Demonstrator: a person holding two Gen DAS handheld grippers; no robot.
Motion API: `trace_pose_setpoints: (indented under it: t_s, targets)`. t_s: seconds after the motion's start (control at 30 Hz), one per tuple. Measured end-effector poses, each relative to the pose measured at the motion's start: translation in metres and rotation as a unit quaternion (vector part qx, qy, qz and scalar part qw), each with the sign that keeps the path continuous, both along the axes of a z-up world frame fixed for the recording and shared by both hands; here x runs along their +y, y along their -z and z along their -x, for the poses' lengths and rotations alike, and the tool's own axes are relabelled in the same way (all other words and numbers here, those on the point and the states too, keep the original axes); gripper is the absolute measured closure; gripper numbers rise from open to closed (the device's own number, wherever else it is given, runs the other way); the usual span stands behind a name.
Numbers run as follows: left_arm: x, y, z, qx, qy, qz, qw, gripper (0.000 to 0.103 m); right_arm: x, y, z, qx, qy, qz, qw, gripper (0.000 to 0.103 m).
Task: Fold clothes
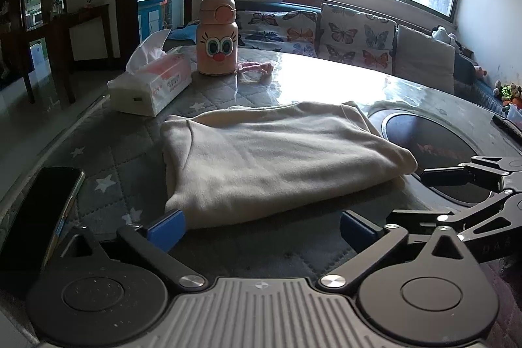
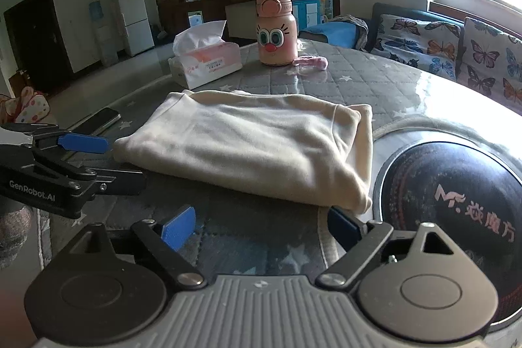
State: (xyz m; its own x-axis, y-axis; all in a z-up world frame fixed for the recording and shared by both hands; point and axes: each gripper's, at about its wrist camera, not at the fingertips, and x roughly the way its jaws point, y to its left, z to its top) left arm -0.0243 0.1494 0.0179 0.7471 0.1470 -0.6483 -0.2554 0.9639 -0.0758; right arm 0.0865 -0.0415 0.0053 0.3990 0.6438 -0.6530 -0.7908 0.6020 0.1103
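The cream garment (image 1: 277, 158) lies folded into a flat rectangular stack on the table (image 1: 124, 158), which carries a grey quilted cover with white stars under a clear sheet. The left gripper (image 1: 261, 230) is positioned at the near edge of the garment with its jaws spread wide. Its blue pads (image 1: 166, 229) sit at the hem, one near each near corner, and nothing is clamped between them. The right gripper (image 2: 261, 227) is also wide open and empty, just short of the garment's near right corner. To the right of the garment, a dark round inset (image 2: 456, 204) with printed lettering is set in the table. Beyond the garment stand a tissue box (image 1: 153, 83) and a pink cartoon-faced bottle (image 1: 217, 36). A black phone (image 1: 36, 214) lies near the left table edge.
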Motion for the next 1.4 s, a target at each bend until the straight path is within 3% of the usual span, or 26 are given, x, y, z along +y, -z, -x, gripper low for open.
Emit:
trace_pose_setpoints:
  t_s: [0.1,0.27,0.8,1.4]
  targets:
    - [-0.002,-0.001,0.002,0.001,-0.002,0.001,1.0,0.0,0.0,-0.001,0.006,-0.005,-0.002,0.002,1.0,0.003]
    - [-0.005,0.001,0.006,0.008,-0.002,0.007,0.9999,0.0,-0.002,-0.002,0.013,-0.012,0.003,0.002,1.0,0.0]
    - [-0.008,0.005,0.022,0.022,-0.04,0.001,0.999,0.0,-0.003,0.006,0.022,-0.013,0.034,0.019,0.999,0.0]
    - [-0.02,0.011,0.03,0.033,-0.047,-0.012,0.9983,0.0,-0.007,0.011,0.03,-0.008,0.048,0.019,0.999,0.0]
